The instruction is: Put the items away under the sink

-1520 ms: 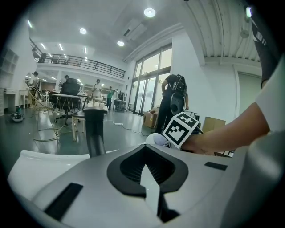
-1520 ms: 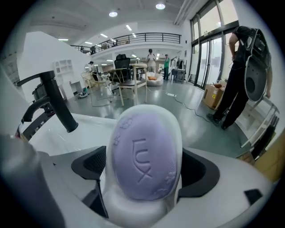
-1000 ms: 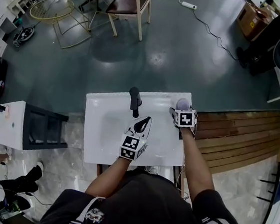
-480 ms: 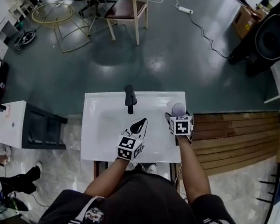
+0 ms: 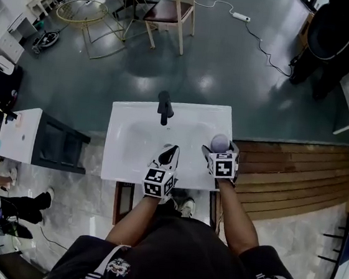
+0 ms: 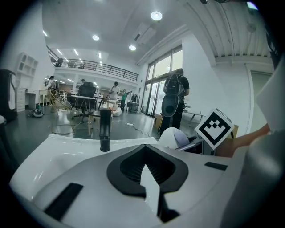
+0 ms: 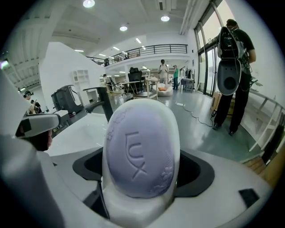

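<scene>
Right now we hold the left gripper over the front edge of the white sink, its fingers pressed together with nothing between them. Our right gripper sits just beside it, above the sink's front right corner. Its fingers clamp a lilac soap bar that stands on end, backed by a white holder. The stamped face of the bar looks back at that gripper's camera. From above, we see the soap only as a pale rounded top at the gripper's front. The black faucet rises at the far rim of the sink, well apart from both grippers. Beyond the sink lies a dark green floor with a wooden chair, and wooden planking runs along the sink's right side. A person stands near the windows.
</scene>
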